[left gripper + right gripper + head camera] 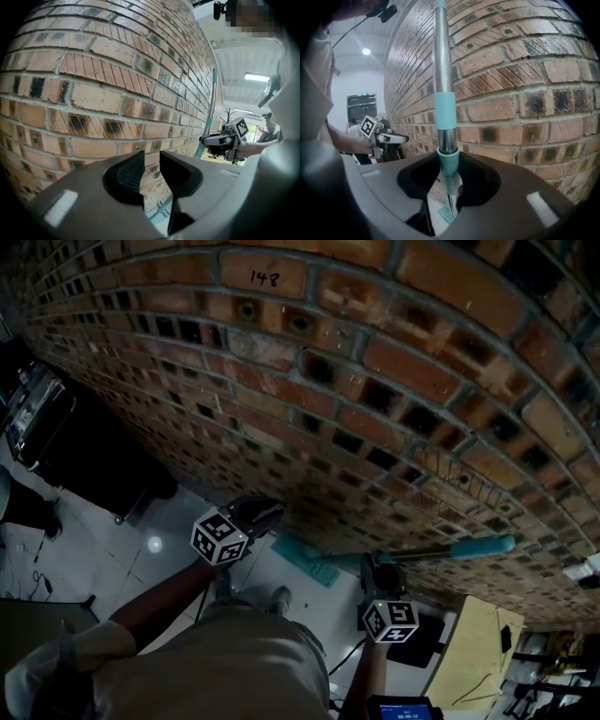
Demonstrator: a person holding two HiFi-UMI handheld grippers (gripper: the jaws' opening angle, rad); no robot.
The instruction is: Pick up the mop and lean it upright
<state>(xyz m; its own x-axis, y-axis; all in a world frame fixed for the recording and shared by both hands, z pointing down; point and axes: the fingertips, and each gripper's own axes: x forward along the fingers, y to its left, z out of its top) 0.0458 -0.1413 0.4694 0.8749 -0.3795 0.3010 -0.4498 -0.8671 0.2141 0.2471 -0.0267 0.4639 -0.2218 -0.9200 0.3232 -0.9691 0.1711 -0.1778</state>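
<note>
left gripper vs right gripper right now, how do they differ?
The right gripper is clamped on the mop handle; the left gripper holds nothing, its jaws slightly apart. The right gripper looks straight up along the handle; the left gripper faces bare brick wall, with the handle off to its side, untouched. Shared: both point toward the wall.

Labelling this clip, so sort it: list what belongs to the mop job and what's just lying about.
Job: mop, held in right tongs; left tongs, open; brick wall.
Lying about: pale board; floor cable.
</note>
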